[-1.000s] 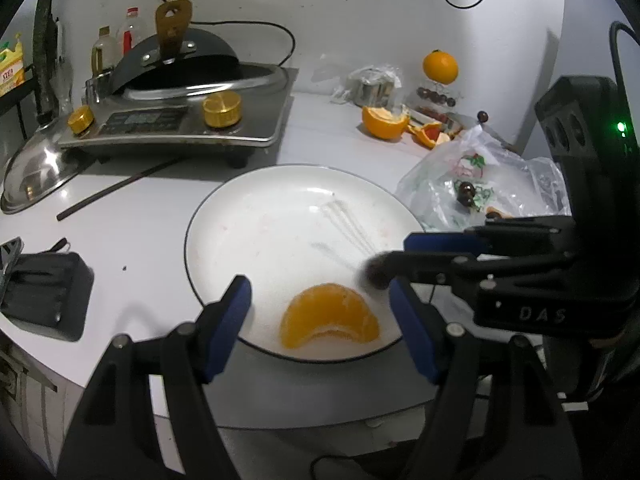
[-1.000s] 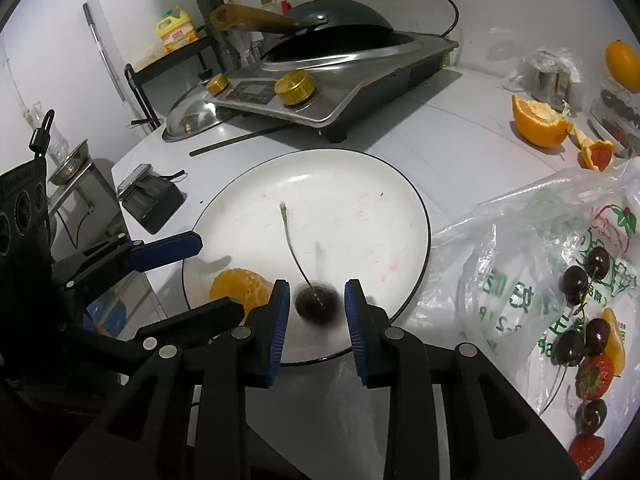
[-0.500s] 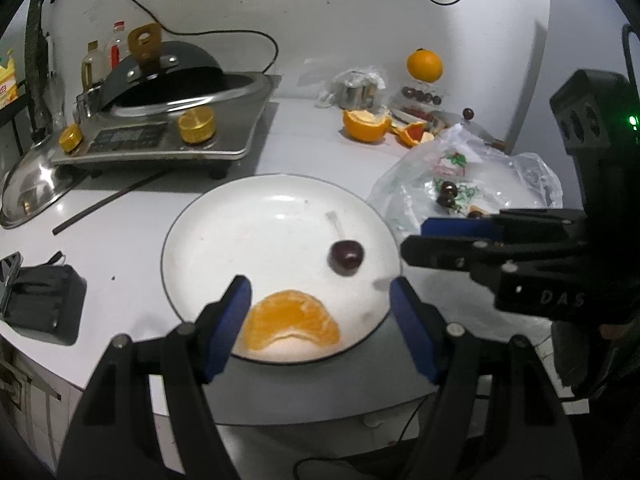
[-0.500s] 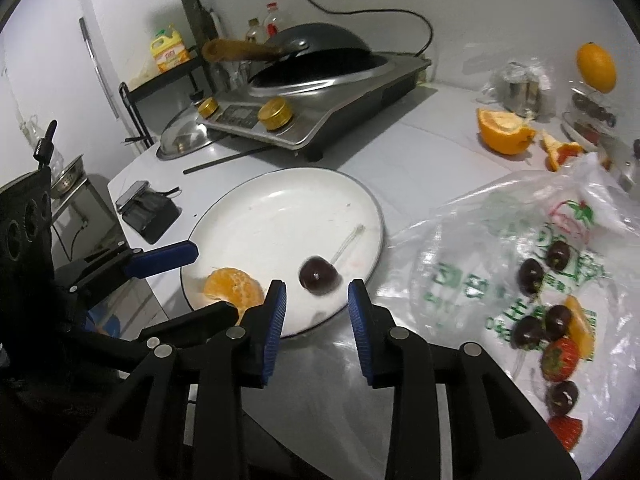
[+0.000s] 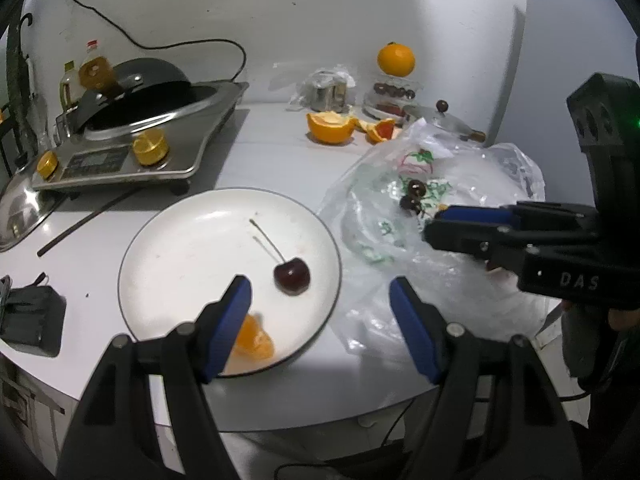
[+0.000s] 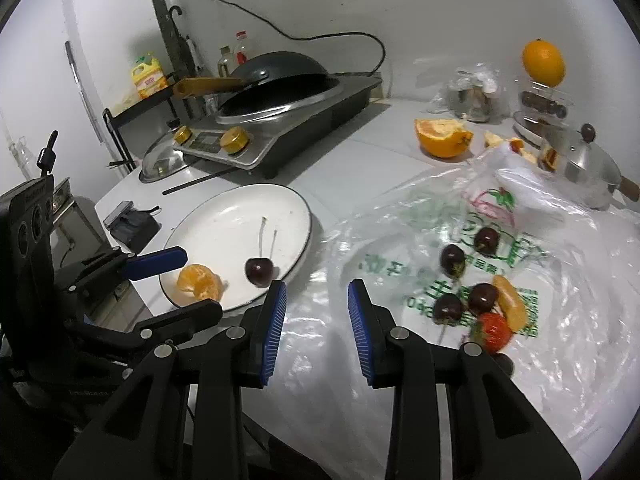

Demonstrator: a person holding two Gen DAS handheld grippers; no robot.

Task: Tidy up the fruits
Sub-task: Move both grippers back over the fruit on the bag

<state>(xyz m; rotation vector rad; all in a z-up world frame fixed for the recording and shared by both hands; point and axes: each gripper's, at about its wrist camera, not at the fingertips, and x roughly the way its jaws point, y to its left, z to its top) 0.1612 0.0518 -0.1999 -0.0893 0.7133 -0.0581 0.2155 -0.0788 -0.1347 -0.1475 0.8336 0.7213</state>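
Note:
A dark cherry (image 5: pixel 292 277) with its stem lies on the white plate (image 5: pixel 180 240), beside an orange segment (image 5: pixel 254 342) at the plate's near rim. My left gripper (image 5: pixel 318 284) hangs open above the plate's near right edge, holding nothing. My right gripper (image 6: pixel 317 286) is open too, with a narrow empty gap, over the near left edge of the clear plastic bag (image 6: pixel 560 300). On the bag lie several cherries (image 6: pixel 452 258), a strawberry (image 6: pixel 494 330) and another orange segment (image 6: pixel 510 306). The right wrist view also shows the plate (image 6: pixel 232 220) and its cherry (image 6: pixel 259 272).
An induction cooker with a wok (image 5: pixel 132 136) stands at the back left, a thin stick (image 5: pixel 88 220) in front of it. Cut orange pieces (image 5: pixel 330 126), a whole orange (image 5: pixel 395 59) on a container and a lidded pot (image 6: pixel 584 164) sit at the back right. A black device (image 5: pixel 28 320) lies near the table's left edge.
The right gripper has let go of the cherry, which now lies on the plate, and has drawn back and right over the bag. The left gripper has also shifted right.

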